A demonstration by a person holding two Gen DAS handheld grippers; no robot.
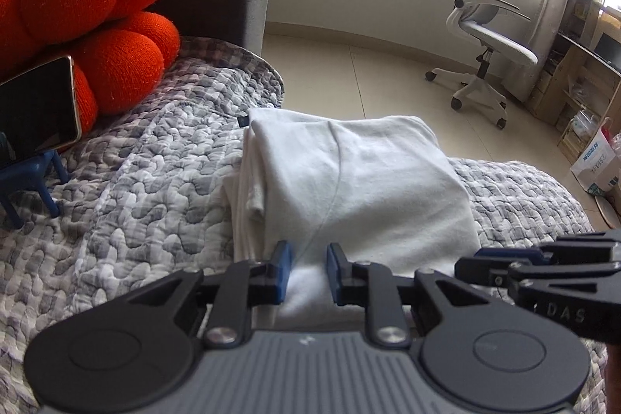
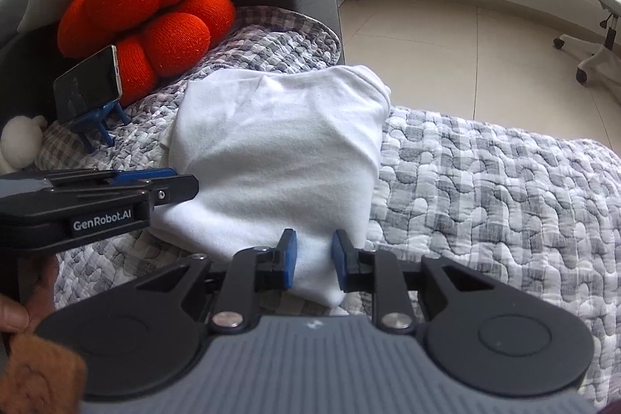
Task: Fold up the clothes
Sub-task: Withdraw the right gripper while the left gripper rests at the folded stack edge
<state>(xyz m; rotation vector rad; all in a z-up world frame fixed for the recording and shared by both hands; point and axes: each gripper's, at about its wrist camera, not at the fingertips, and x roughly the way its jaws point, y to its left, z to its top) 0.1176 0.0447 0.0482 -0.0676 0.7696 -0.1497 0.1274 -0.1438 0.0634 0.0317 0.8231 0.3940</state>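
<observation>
Lying folded into a thick white bundle, the garment (image 1: 349, 181) is being carried by the grey-and-white quilted cover (image 1: 147, 181) of the sofa, close to the cover's front edge, where the tiled floor (image 1: 368, 72) begins. The left gripper (image 1: 308, 272) is being held at the bundle's near edge, its blue pads (image 1: 282, 268) standing apart with white cloth showing between them; whether the pads are touching the cloth cannot be told. The right gripper (image 2: 313, 260) is being held likewise at the near right corner of the bundle (image 2: 279, 142), its pads (image 2: 289, 258) also apart, with the cloth's corner lying in the gap. Both tools are being kept side by side, the left one (image 2: 170, 187) showing at the left edge of the right wrist view. Toward the cover's back left, a phone (image 1: 37, 107) is being propped on a small blue stand (image 2: 99, 125) just in front of an orange knitted cushion (image 1: 97, 10). A white office chair (image 1: 481, 37) is being seen on the floor, well apart from the sofa.
</observation>
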